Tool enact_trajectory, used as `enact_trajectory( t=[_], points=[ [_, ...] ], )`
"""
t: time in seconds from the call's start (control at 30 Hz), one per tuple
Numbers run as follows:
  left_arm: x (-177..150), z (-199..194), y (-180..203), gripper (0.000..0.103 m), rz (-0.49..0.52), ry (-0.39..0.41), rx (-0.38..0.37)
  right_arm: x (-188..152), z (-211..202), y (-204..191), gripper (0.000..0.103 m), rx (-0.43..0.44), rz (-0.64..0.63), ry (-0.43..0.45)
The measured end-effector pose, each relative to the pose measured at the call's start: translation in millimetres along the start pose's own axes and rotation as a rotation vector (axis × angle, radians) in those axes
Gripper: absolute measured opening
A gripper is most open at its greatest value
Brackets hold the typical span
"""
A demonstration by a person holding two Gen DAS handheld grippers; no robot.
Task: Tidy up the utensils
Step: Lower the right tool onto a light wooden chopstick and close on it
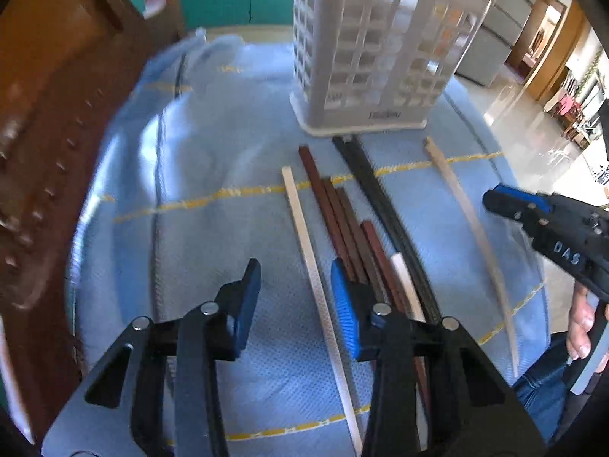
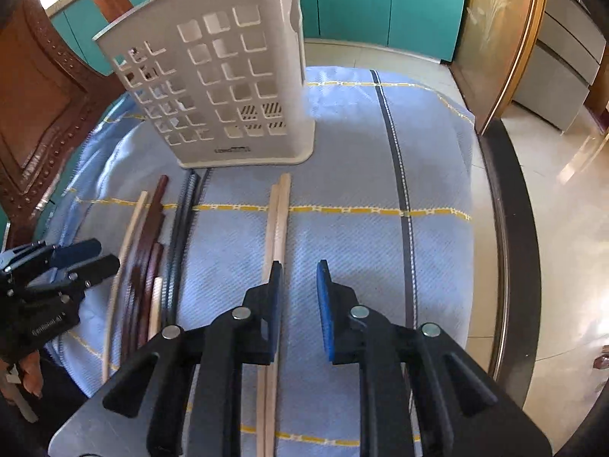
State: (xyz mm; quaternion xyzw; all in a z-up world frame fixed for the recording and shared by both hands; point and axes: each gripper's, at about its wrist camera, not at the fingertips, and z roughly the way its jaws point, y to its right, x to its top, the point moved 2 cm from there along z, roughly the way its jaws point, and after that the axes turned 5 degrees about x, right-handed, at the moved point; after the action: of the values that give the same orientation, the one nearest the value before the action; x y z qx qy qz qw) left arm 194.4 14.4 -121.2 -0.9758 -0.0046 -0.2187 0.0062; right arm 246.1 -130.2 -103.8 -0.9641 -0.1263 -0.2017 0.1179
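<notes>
Hiding chopsticks' (image 1: 344, 228) near ends, both grippers (image 1: 295, 304) (image 2: 298, 306) hover, jaws apart.

Dark chopsticks (image 1: 352, 224) run hidden beneath the left tool (image 1: 296, 306); basket (image 1: 375, 43) top cropped.

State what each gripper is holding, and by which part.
Nothing is held. The left gripper and right gripper are both open above the chopsticks lying on the blue cloth.
</notes>
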Motion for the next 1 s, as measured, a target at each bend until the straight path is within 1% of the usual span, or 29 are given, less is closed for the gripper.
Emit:
enact_trajectory(
  t=[0.03,0.07,0.1,0.13,0.17,0.23,0.3,0.33,0.4,0.5,0.57,0.67,0.7,0.83,1.0],
  points=[
    [1,4,3,0.039,0.01,-0.01,0.008,1,0,12,0.019,0.002,-0.003,-0.012],
    [2,5,6,0.039,0.028,0.004,0.033,1,2,13,0.019,-0.003,-0.006,-0.012],
    [3,6,10,0.039,0.046,0.008,0.058,-1,2,14,0.019,-0.034,-0.016,-0.014],
    [4,7,10,0.039,0.046,0.01,0.06,-3,-3,21,0.019,-0.058,-0.023,-0.026],
    [4,7,11,0.039,0.041,0.008,0.059,-4,-3,23,0.019,-0.063,-0.02,-0.027],
    [5,7,10,0.039,0.031,0.006,0.055,-3,-3,26,0.019,-0.04,-0.003,-0.019],
    [5,7,10,0.039,0.031,0.012,0.062,-3,-12,29,0.019,0.018,0.029,0.017],
    [5,7,11,0.039,0.036,0.017,0.07,-2,-14,29,0.019,0.025,0.025,0.023],
    [3,4,9,0.04,0.047,0.025,0.079,-1,-14,25,0.019,0.011,-0.002,0.021],
    [3,4,10,0.04,0.058,0.036,0.093,-6,-4,18,0.019,0.014,-0.024,-0.027],
    [2,4,9,0.04,0.059,0.038,0.099,-6,-3,13,0.02,-0.024,-0.056,-0.012],
    [2,3,12,0.04,0.066,0.048,0.113,-6,-2,9,0.02,-0.048,-0.07,-0.01],
    [3,3,13,0.041,0.065,0.052,0.118,-6,-2,8,0.021,-0.052,-0.074,-0.007],
    [5,2,15,0.041,0.052,0.052,0.133,-2,2,4,0.03,-0.07,-0.071,0.003],
    [8,2,16,0.041,0.033,0.04,0.137,0,2,3,0.033,-0.075,-0.054,0.004]
  ],
)
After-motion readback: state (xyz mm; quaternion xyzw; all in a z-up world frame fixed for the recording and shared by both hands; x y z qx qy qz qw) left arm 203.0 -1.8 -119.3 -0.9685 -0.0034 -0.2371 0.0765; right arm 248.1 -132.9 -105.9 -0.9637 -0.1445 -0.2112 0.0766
